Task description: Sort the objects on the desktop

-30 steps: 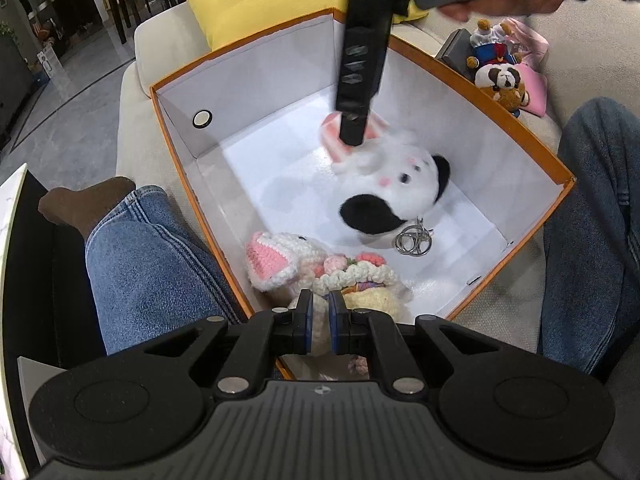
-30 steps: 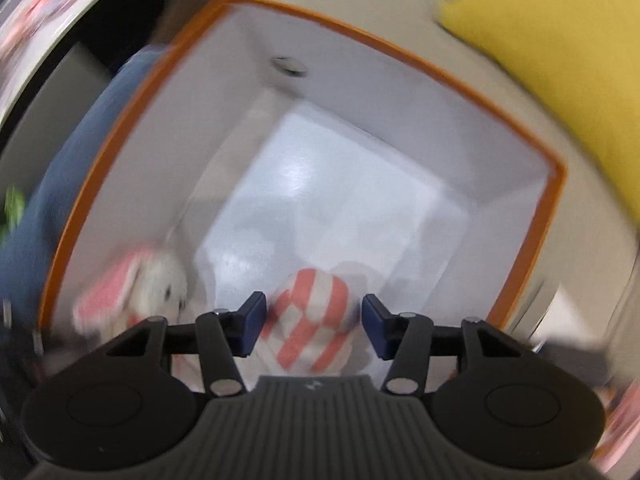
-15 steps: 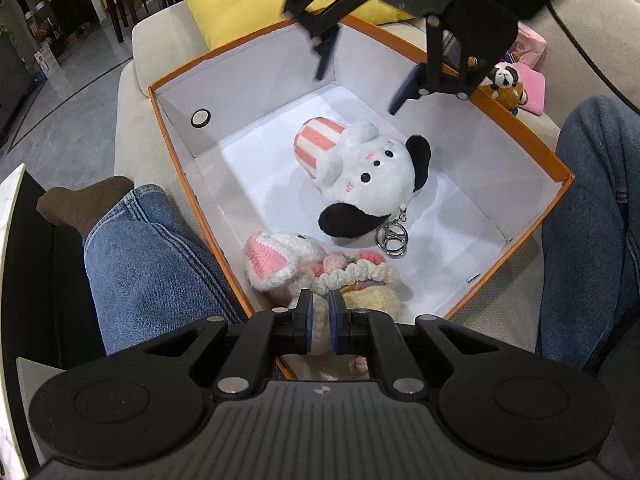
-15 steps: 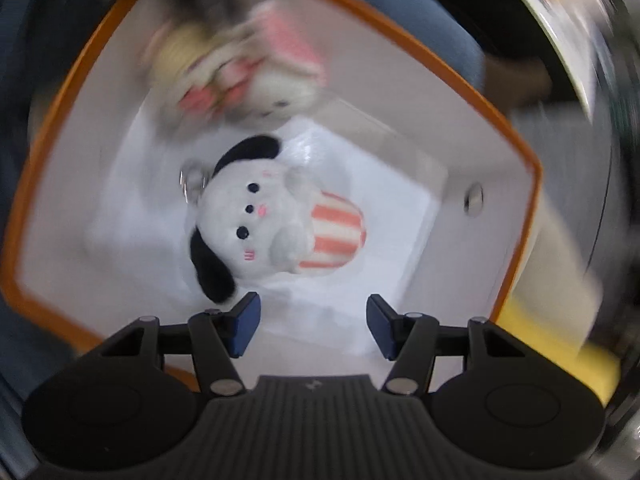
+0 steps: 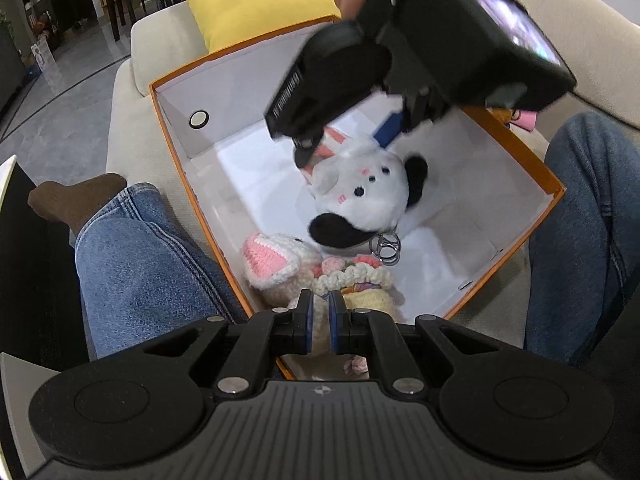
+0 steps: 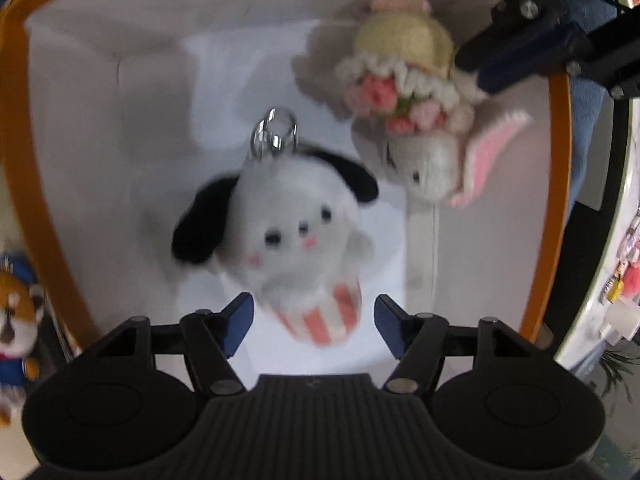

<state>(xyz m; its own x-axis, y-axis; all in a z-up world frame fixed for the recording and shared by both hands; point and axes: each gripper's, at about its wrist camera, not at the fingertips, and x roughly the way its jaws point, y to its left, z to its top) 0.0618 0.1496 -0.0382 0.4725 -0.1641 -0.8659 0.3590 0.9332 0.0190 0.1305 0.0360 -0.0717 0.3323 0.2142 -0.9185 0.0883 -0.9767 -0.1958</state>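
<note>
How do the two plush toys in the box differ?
The dog plush is smooth white fur with black ears and a striped red base; the crochet elephant is knitted, with pink ears and a flowered yellow hat. Only the dog shows a metal keyring. Both lie inside the orange box.

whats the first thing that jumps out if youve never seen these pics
A white plush dog with black ears and a red-striped bottom lies in the middle of an orange-rimmed white box. The right gripper hangs just over it, opening, its fingers either side of the striped end without pressing. Beside the dog, at the box's near edge in the left view, lies a crocheted pink-eared toy, under the shut left gripper.
</note>
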